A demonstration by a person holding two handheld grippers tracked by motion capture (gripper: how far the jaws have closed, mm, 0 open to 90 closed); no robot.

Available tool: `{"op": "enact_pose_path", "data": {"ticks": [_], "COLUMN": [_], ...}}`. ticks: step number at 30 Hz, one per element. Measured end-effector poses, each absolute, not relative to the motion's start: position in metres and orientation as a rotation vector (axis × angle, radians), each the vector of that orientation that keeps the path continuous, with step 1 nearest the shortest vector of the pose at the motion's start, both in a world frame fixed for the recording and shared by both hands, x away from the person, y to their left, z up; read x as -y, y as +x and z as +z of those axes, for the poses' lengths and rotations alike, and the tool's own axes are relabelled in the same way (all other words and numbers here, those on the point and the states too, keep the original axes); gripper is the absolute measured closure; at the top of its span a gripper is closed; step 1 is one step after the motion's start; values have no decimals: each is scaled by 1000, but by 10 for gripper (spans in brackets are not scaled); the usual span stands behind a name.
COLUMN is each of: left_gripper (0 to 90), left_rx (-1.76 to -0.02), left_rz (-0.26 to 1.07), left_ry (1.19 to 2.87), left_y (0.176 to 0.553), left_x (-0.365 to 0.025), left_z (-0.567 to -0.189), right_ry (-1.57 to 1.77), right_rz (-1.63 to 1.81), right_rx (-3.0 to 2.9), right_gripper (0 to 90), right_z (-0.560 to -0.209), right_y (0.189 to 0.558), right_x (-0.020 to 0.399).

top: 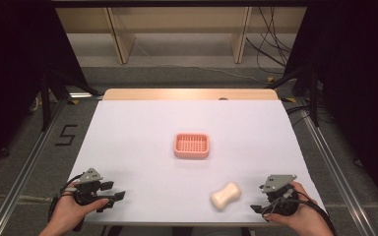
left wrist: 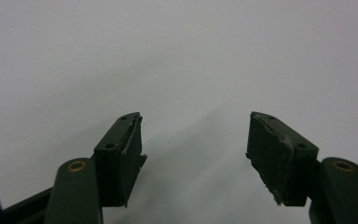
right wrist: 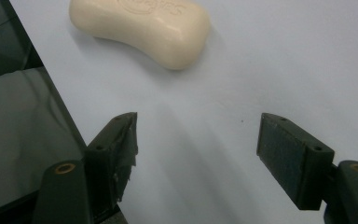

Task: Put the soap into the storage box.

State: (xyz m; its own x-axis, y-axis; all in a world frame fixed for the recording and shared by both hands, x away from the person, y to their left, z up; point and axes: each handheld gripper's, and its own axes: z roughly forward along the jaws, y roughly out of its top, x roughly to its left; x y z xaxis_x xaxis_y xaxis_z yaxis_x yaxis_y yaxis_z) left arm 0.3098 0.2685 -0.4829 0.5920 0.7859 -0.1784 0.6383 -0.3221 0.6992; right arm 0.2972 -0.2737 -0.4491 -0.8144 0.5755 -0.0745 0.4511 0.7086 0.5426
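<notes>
At the near left corner of the white table (top: pixel 142 123), the left gripper (top: pixel 113 196) is held low in the person's left hand (top: pixel 71 211), the forearm entering from the near edge and the jaws pointed rightward across the surface. Its jaws are spread wide in the left gripper view, with nothing but bare table between them. At the near right corner, the right gripper (top: pixel 257 209) is grasped by the right hand (top: pixel 298 216) and turned leftward toward the soap bar (top: pixel 225 195). Its jaws are likewise parted wide and empty. The cream soap bar is seen lying flat on the table, just left of the right gripper and apart from it. The pink soap dish (top: pixel 191 145) is set near the table's centre, well beyond the bar.
</notes>
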Motion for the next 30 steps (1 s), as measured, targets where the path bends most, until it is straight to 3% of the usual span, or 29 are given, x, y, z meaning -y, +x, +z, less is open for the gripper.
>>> {"op": "enact_pose_path", "data": {"ticks": [11,21,30], "left_gripper": [351,350,350], "left_rx": [-1123,-1124,-1119], "left_rz": [249,244,238], "left_ry": [2062,2057,2057], "left_y": [310,309,309], "left_x": [-269,-268,-268], "left_z": [-482,-483,-482], "right_ry": [683,480,335], "right_rz": [675,500,339], "right_rx": [-2734,-2897,-2987], "right_gripper": [261,315,308], "right_z": [-434,-423,-421], "right_y": [302,324,342], "right_x": [269,251,228]}}
